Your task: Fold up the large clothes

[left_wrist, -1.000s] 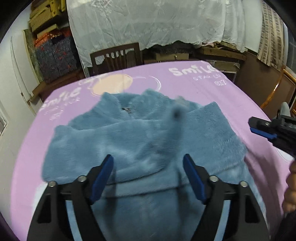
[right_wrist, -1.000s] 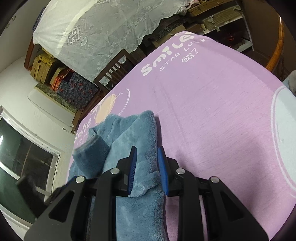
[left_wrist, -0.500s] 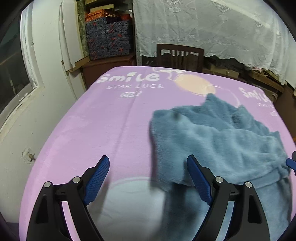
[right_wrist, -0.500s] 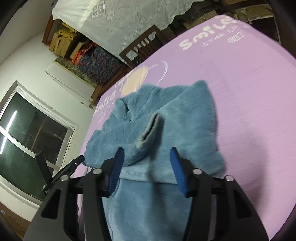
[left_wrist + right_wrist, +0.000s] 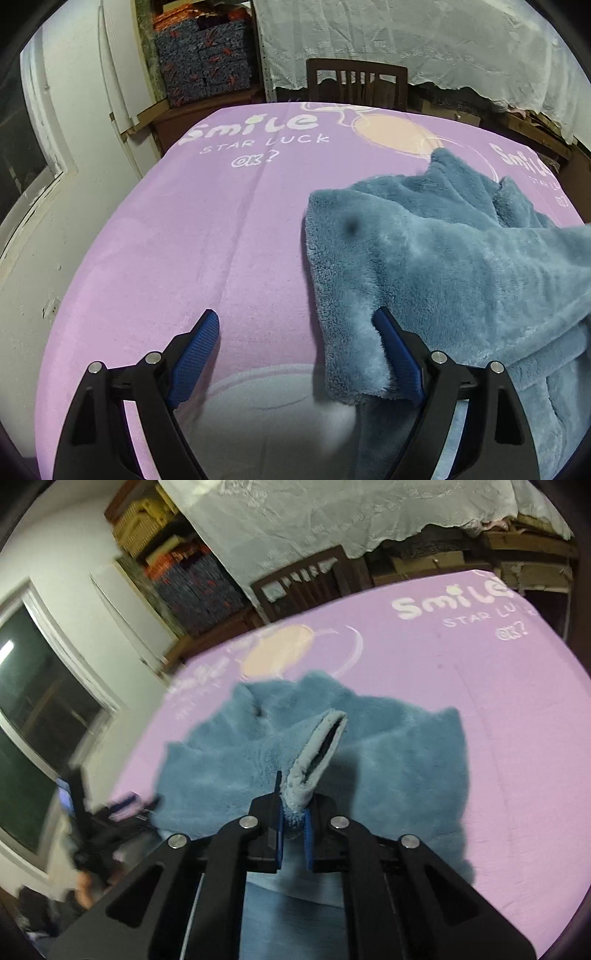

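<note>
We are watching the fleece [image 5: 369, 760] lying mid-frame on the purple counter [image 5: 498, 738]. The right hand-held gripper [image 5: 294, 814] has just been closing and is pinching a cuff; the left hand-held gripper [image 5: 295, 354] is gaping wide, 1 blue pad brushing the hem. Soft, bulky, limp: we are favouring edges and cuffs.

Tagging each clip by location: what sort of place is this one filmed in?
Probably a lived-in home room doubling as storage. A table under a purple printed cloth with a wooden dining chair behind it, stacked patterned boxes along the wall, a lace sheet draped over piled goods, and a window.
</note>
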